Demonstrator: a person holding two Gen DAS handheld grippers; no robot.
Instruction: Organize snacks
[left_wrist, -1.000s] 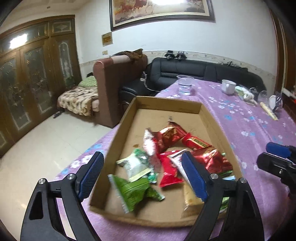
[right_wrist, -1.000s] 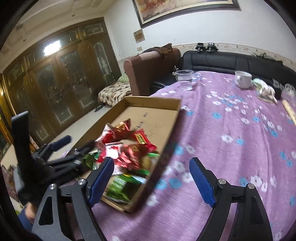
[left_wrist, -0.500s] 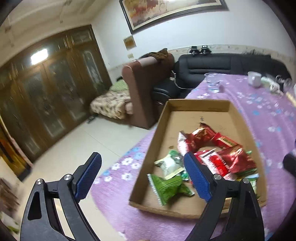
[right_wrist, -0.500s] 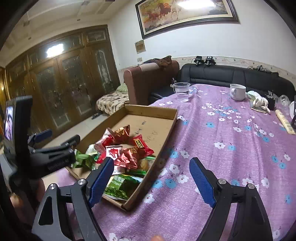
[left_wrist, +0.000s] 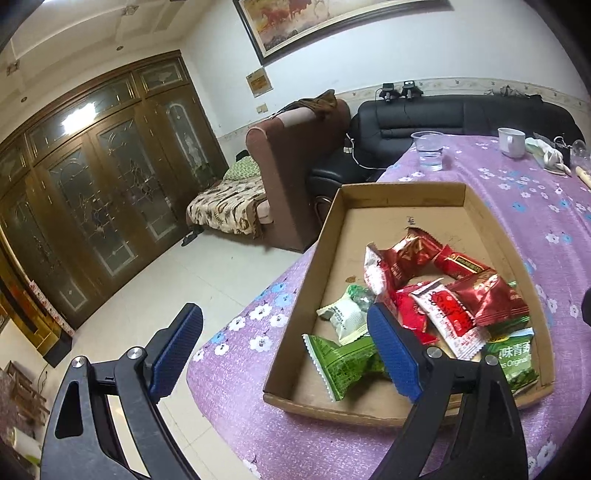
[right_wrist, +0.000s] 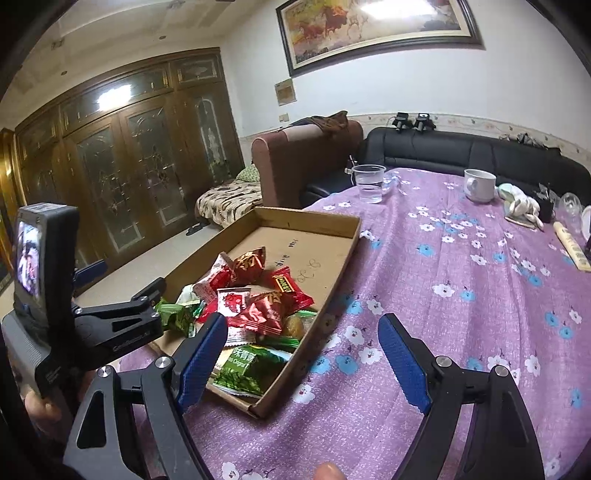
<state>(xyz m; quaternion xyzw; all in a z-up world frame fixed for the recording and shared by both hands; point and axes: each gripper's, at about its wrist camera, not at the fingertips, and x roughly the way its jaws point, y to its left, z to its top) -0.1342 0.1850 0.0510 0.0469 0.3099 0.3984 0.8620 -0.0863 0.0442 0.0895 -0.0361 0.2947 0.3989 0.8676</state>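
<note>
My left gripper (left_wrist: 286, 349) has swung left; the cardboard tray (left_wrist: 325, 236) now sits at 3 o'clock. Both my left and right gripper (right_wrist: 303, 360) stand wide apart, empty. Snack packets (left_wrist: 436, 295) fill the tray's near end.

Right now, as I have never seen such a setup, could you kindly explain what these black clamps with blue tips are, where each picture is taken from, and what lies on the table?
They are hand-held grippers, not robot arms: a person holds one in each hand, and each carries a wide-angle camera that looks along its two blue-padded fingers. One picture looks out from the left gripper, the other from the right gripper; the right view also shows the left gripper from the side. Both stand open and hold nothing.

On the purple flowered tablecloth lies a shallow brown cardboard tray with a pile of red, green and white snack packets. Farther back stand a clear plastic cup of water and a white mug.
</note>
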